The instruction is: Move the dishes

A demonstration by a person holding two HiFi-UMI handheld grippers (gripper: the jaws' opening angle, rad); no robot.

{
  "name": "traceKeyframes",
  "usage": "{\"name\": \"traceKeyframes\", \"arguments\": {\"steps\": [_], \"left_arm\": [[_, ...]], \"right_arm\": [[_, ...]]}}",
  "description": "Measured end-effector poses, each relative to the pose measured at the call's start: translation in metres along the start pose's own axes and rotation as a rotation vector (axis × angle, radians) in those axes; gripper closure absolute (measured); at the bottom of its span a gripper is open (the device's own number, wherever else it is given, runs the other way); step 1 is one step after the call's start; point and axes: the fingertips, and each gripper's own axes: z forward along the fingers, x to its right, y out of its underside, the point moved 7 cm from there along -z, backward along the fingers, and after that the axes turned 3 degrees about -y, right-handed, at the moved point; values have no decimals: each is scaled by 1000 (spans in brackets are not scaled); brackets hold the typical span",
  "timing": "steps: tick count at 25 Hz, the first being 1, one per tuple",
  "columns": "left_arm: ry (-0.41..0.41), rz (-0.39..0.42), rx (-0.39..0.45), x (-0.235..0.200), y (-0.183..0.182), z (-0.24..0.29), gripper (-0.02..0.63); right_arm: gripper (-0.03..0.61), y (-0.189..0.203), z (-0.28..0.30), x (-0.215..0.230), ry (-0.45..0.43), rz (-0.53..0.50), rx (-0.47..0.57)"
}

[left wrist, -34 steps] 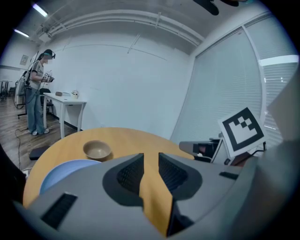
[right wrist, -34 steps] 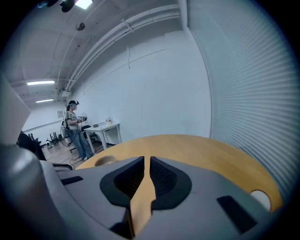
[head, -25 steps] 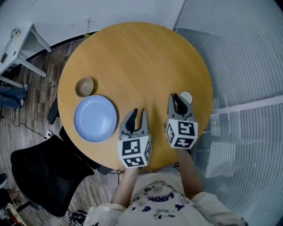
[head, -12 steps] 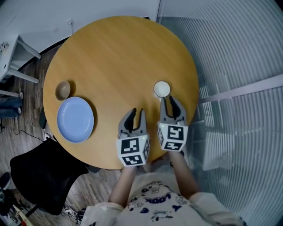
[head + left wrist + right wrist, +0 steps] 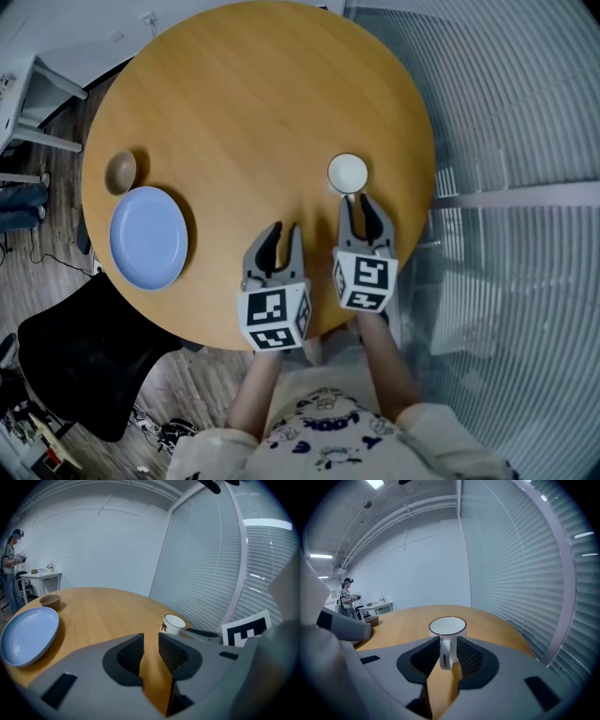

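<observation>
A white mug (image 5: 348, 173) stands on the round wooden table (image 5: 253, 112), right of centre. My right gripper (image 5: 363, 208) sits just behind it. In the right gripper view the mug (image 5: 447, 627) is upright and its handle lies between the pads of that gripper (image 5: 449, 645), whose jaws have just been opening and do not press on it. My left gripper (image 5: 276, 236) hovers beside it over bare wood, jaws a little apart and holding nothing (image 5: 151, 641). A blue plate (image 5: 148, 237) and a small brown bowl (image 5: 120, 172) lie at the table's left edge.
A black chair (image 5: 84, 361) stands by the table's near left side. A white desk (image 5: 28, 103) is at the far left, with a person (image 5: 9, 569) standing near it. Slatted blinds (image 5: 506, 187) run along the right.
The mug, earlier near the right rim against the right gripper, now stands further in on the table. Both grippers have sunk toward the tabletop, and the right jaws stand wider.
</observation>
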Motion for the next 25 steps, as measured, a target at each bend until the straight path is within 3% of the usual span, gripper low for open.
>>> {"name": "traceKeyframes", "arguments": {"steps": [15,25], "left_arm": [[-29,-24,-62,1,34,13,517],[-56,-54,-73,-13,49,10,517]], "right_arm": [[485,26,20,2,-20,-8,-9],[525,3,16,-6,-29,-49,101]]}}
